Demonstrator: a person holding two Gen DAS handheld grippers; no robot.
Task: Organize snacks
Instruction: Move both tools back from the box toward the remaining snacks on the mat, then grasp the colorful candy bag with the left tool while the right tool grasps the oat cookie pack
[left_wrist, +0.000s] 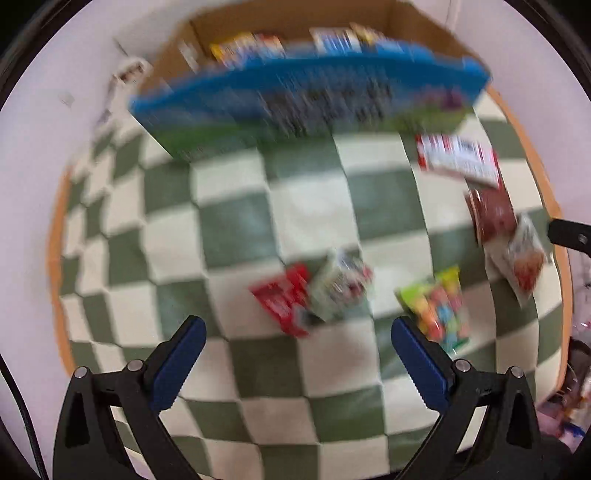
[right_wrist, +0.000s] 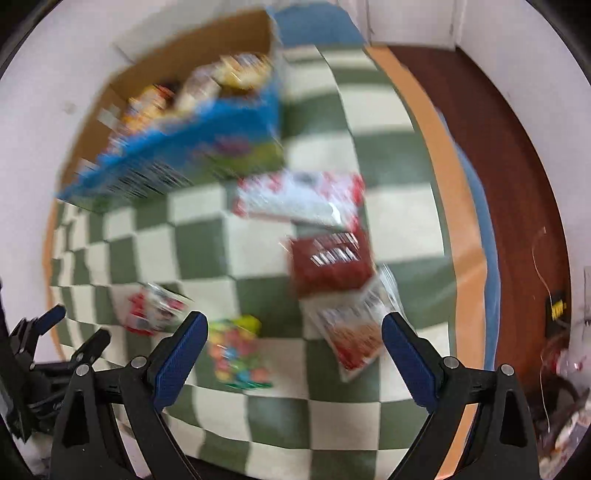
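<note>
Both views are motion-blurred. A cardboard box (left_wrist: 413, 26) with a blue and green front panel (left_wrist: 295, 107) holds several snack packs at the far side of the checked cloth. Loose snacks lie on the cloth: a red pack (left_wrist: 284, 299) under a silvery pack (left_wrist: 338, 288), a bag of colourful candy (left_wrist: 441, 310), a white and red box (left_wrist: 458, 155), a dark red pack (left_wrist: 493, 214) and a pale bag (left_wrist: 522, 258). My left gripper (left_wrist: 295, 328) is open above the cloth, just short of the red pack. My right gripper (right_wrist: 293, 325) is open and empty, between the candy bag (right_wrist: 236, 354) and the pale bag (right_wrist: 354, 332).
The green and cream checked cloth (left_wrist: 229, 229) covers an orange-edged table (right_wrist: 439, 147). Dark brown floor (right_wrist: 498, 155) lies to the right. The left gripper's fingers (right_wrist: 51, 321) show at the lower left of the right wrist view. White wall (left_wrist: 44, 110) stands behind the box.
</note>
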